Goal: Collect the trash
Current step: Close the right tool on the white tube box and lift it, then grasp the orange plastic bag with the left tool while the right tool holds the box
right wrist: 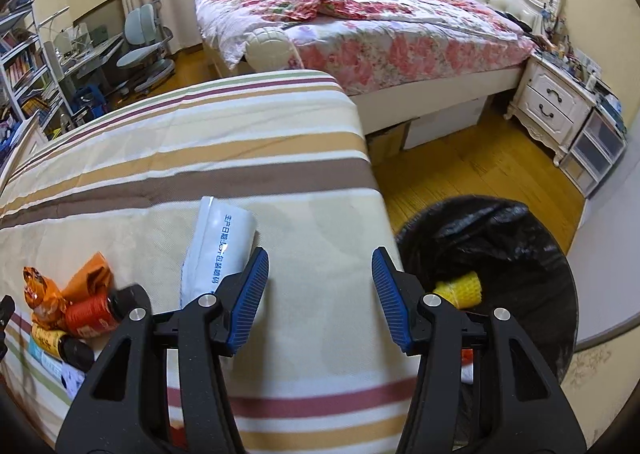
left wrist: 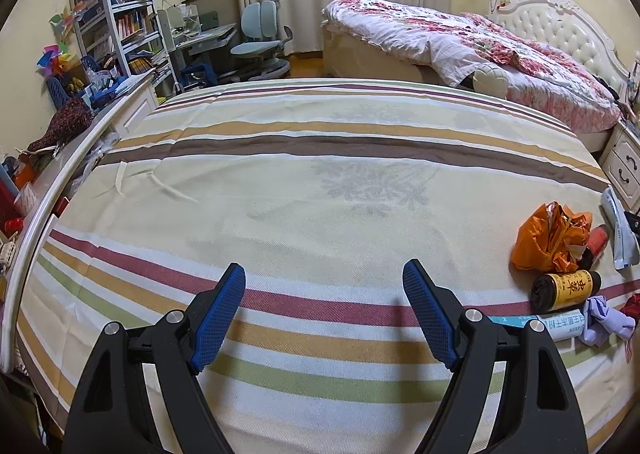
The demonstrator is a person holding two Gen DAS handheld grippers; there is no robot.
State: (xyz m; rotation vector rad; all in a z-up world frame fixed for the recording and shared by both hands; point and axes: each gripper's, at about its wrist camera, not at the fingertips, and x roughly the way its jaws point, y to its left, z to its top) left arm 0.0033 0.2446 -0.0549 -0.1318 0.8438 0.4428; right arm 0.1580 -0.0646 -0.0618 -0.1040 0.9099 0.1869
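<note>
Trash lies in a loose cluster on the striped bed (left wrist: 312, 181), near the edge that borders the black-lined bin (right wrist: 520, 254) on the floor. Take that bin as your landmark. Nearest to it, just across the bed's edge, is the white printed packet (right wrist: 218, 250), lying flat. Further from the bin sit the crumpled orange bag (left wrist: 548, 238), an orange-red roll (right wrist: 86, 314) touching it, a yellow-labelled dark bottle (left wrist: 566, 290) on its side, a white printed pouch (left wrist: 560, 328) beside the bottle, and a crumpled pale tissue (left wrist: 604, 318).

Your right gripper (right wrist: 320, 294) hangs over the bed's edge between the packet and the bin, its fingers apart and holding nothing; the left one just overlaps the packet's corner in the view. A yellow mesh wrap (right wrist: 460, 288) already lies inside the bin, so I judge some pieces are collected and the rest remain.

Your left gripper (left wrist: 324, 314) hovers over bare bedding, well away from the bin, fingers spread wide and empty. The pile sits bin-side, so the right hand has the short carry; the white packet looks the easiest next pick.
</note>
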